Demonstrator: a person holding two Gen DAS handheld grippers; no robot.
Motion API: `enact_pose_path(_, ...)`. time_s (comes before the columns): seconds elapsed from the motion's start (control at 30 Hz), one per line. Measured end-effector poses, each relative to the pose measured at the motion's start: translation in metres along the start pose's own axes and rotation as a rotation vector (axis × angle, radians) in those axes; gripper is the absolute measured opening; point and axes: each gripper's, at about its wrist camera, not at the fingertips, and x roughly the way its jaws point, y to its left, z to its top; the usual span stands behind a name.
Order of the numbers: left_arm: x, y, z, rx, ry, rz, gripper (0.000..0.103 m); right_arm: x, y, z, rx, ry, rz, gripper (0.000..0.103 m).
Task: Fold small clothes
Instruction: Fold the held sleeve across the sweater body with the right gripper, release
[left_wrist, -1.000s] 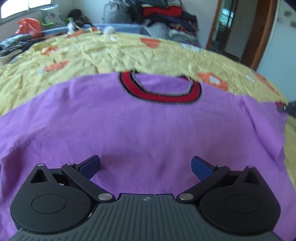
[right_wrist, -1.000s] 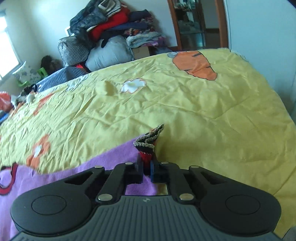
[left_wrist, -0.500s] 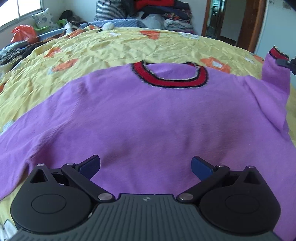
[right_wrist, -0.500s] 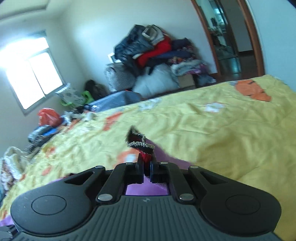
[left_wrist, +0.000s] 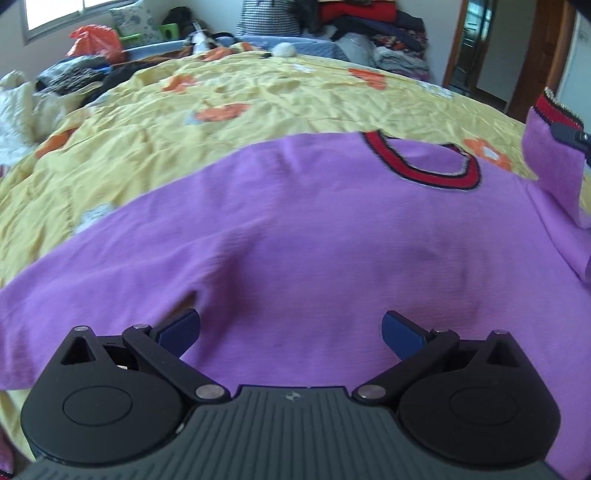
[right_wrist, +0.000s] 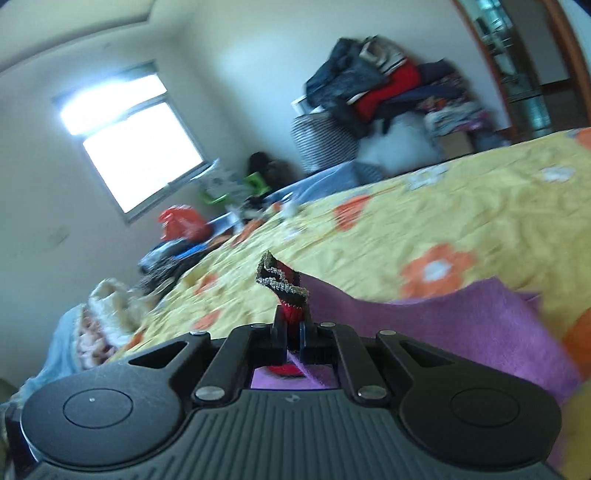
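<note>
— Looking down the left wrist view first: what have we got?

— A purple sweater (left_wrist: 314, 236) spread flat on the bed (left_wrist: 258, 96), which wears a yellow sheet with orange flowers. The red collar (left_wrist: 424, 166) with its dark edging sits toward the upper right. The left gripper (left_wrist: 291, 328) hangs low over the lower body of the sweater, its blue-padded fingers (left_wrist: 181, 326) spread wide apart with nothing between them.

— And over at the right edge?

— One sleeve (left_wrist: 550, 162) is lifted off the bed, its red cuff (left_wrist: 554, 109) up top, pinched by a dark tip that pokes in from the frame edge.

— Switching to the right wrist view.

— The right gripper (right_wrist: 293, 334) has its fingers pressed together on that red cuff (right_wrist: 284, 280), the sparkly trim folding up above the tips. Purple sleeve (right_wrist: 461, 321) fabric trails off to the right, above the yellow bed (right_wrist: 480, 206).

— Background?

— A bright window (right_wrist: 140, 147) on the left wall, a heap of clothes (right_wrist: 376, 85) stacked at the far side, an orange bag (right_wrist: 181, 221) by the bed. It's all rather blurred.
</note>
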Motion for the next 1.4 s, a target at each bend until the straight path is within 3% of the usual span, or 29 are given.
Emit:
enact_pose_path(0.33, -0.017, 0.045, 0.001, -0.087, -0.018, 0.046, 0.103, 0.092, 0.074, -0.071, 0.022, 0.175, 0.128, 0.005)
enact_pose_path(0.53, -0.022, 0.059, 0.003, -0.107, -0.023, 0.073, 0.103, 0.125, 0.096, -0.091, 0.042, 0.234, 0.175, 0.005)
enact_pose_path(0.73, -0.026, 0.069, 0.004, -0.140, -0.030, 0.078, 0.103, 0.142, 0.114, -0.110, -0.022, 0.290, 0.154, 0.005)
enact_pose_path(0.83, -0.025, 0.071, 0.004, -0.149, -0.027, 0.080, 0.103, 0.156, 0.116, -0.129, -0.048, 0.405, 0.149, 0.008)
enact_pose_path(0.87, -0.023, 0.071, 0.004, -0.152, -0.021, 0.081, 0.103, 0.154, 0.120, -0.133, -0.083, 0.405, 0.141, 0.009)
enact_pose_path(0.9, -0.022, 0.072, 0.005, -0.157, -0.014, 0.079, 0.103, 0.148, 0.123, -0.133, -0.107, 0.396, 0.128, 0.011)
enact_pose_path(0.93, -0.021, 0.072, 0.006, -0.162, -0.009, 0.073, 0.103, 0.142, 0.126, -0.128, -0.117, 0.399, 0.103, 0.023)
enact_pose_path(1.0, -0.021, 0.072, 0.010, -0.175, -0.019, 0.051, 0.103, 0.120, 0.126, -0.115, -0.151, 0.383, 0.063, 0.078)
enact_pose_path(1.07, -0.022, 0.071, 0.016, -0.200, -0.043, 0.023, 0.103, 0.086, 0.116, -0.099, -0.235, 0.285, -0.018, 0.092)
enact_pose_path(1.13, -0.020, 0.065, 0.025, -0.201, -0.047, -0.005, 0.103, 0.057, 0.091, -0.084, -0.284, 0.205, -0.147, 0.100)
enact_pose_path(1.23, -0.010, 0.049, 0.039, -0.189, -0.095, -0.089, 0.103, 0.025, 0.032, -0.063, -0.276, 0.119, -0.322, 0.100)
enact_pose_path(1.27, -0.003, 0.041, 0.044, -0.177, -0.101, -0.103, 0.103, 0.020, 0.011, -0.056, -0.264, 0.123, -0.393, 0.100)
enact_pose_path(1.33, 0.016, 0.023, 0.056, -0.145, -0.099, -0.115, 0.103, 0.008, -0.027, -0.045, -0.218, 0.135, -0.431, 0.100)
enact_pose_path(1.4, 0.039, 0.007, 0.064, -0.103, -0.057, -0.099, 0.103, 0.001, -0.049, -0.045, -0.233, 0.174, -0.542, 0.100)
